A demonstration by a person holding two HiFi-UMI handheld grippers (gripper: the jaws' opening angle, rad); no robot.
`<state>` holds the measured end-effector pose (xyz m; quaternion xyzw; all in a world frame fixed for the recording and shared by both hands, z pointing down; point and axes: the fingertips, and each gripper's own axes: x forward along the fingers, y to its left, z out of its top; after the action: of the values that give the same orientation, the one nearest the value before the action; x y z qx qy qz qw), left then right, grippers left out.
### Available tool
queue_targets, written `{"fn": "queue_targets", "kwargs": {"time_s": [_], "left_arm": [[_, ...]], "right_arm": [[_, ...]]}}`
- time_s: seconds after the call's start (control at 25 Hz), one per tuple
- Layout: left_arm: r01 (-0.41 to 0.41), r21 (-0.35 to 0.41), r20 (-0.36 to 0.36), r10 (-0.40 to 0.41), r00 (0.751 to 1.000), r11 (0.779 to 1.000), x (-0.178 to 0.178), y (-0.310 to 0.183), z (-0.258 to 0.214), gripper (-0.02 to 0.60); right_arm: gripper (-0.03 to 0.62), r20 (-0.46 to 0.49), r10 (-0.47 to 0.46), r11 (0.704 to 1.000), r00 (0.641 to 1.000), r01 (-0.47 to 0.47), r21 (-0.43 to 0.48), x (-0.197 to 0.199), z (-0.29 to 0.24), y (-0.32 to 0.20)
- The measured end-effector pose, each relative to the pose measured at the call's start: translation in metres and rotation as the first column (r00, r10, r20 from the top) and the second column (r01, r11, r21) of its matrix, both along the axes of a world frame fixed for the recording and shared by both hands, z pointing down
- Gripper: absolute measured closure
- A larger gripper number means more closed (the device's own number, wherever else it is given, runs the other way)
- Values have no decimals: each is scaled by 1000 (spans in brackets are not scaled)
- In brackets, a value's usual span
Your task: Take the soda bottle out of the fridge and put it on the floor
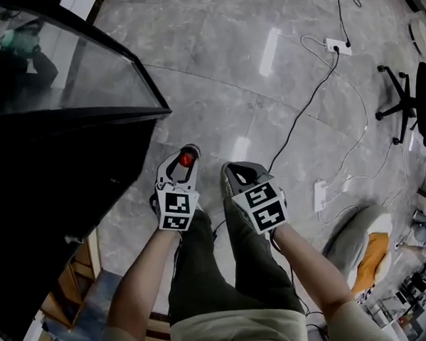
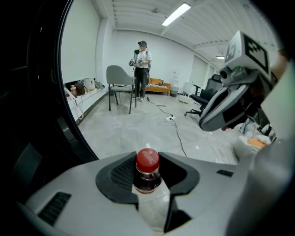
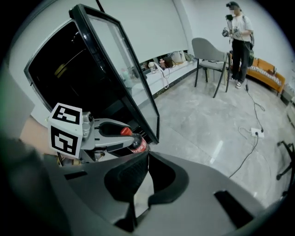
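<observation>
The soda bottle (image 2: 148, 180) is dark with a red cap and a red label. My left gripper (image 2: 148, 171) is shut on its neck, just under the cap. In the head view the left gripper (image 1: 183, 163) hangs over the grey floor beside the fridge, and only the bottle's cap (image 1: 187, 160) shows between its fingers. My right gripper (image 1: 233, 175) is close on its right. Seen in its own view, the right gripper (image 3: 146, 158) is shut with nothing in it. That view also shows the left gripper (image 3: 107, 133) carrying the bottle (image 3: 137, 144).
The black fridge (image 1: 50, 196) stands at the left with its glass door (image 1: 87, 73) swung open. Black and white cables and a power strip (image 1: 337, 46) lie on the floor to the right, near an office chair (image 1: 407, 102). A person (image 2: 141, 69) stands far off beside a grey chair (image 2: 118, 79).
</observation>
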<state>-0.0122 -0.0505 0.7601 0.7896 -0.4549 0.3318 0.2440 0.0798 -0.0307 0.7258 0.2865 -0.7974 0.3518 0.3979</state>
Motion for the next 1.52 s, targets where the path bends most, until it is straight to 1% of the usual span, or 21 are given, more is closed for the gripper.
{"fn": "queue_targets", "kwargs": {"time_s": [0.08, 0.16, 0.28, 0.36, 0.48, 0.6, 0.92, 1.08, 1.24, 1.52], "left_arm": [[-1, -16, 4, 1, 1000, 1000, -1, 5, 27, 439], [3, -36, 8, -2, 1000, 999, -4, 9, 53, 439], [11, -60, 15, -10, 1000, 998, -5, 17, 92, 439], [12, -71, 12, -11, 1000, 997, -2, 22, 116, 439], [-12, -79, 17, 13, 1000, 997, 4, 31, 150, 439], [-28, -91, 30, 31, 999, 995, 6, 39, 184, 439], [-17, -150, 41, 23, 999, 989, 6, 60, 267, 439], [-40, -178, 72, 53, 996, 983, 8, 68, 302, 437], [-34, -212, 69, 50, 996, 977, 13, 76, 330, 439], [-23, -241, 85, 45, 995, 970, 19, 88, 369, 439]], "right_arm": [[597, 25, 15, 999, 1000, -15, -29, -2, 25, 4], [597, 5, 6, 999, 1000, -6, -37, -2, 55, 11], [597, -33, 32, 997, 999, -35, -71, 2, 102, 29], [597, -35, 28, 998, 999, -30, -48, 2, 126, 34], [597, -35, -10, 1000, 999, 10, -9, 0, 160, 42], [597, -25, -31, 999, 999, 31, -11, -4, 193, 49], [597, -43, -45, 997, 998, 42, -60, -2, 273, 72], [597, -67, -16, 999, 998, 14, -34, 5, 311, 66], [597, -55, 25, 997, 998, -29, -73, 6, 339, 64], [597, -44, -27, 993, 999, 22, -115, 1, 377, 88]]}}
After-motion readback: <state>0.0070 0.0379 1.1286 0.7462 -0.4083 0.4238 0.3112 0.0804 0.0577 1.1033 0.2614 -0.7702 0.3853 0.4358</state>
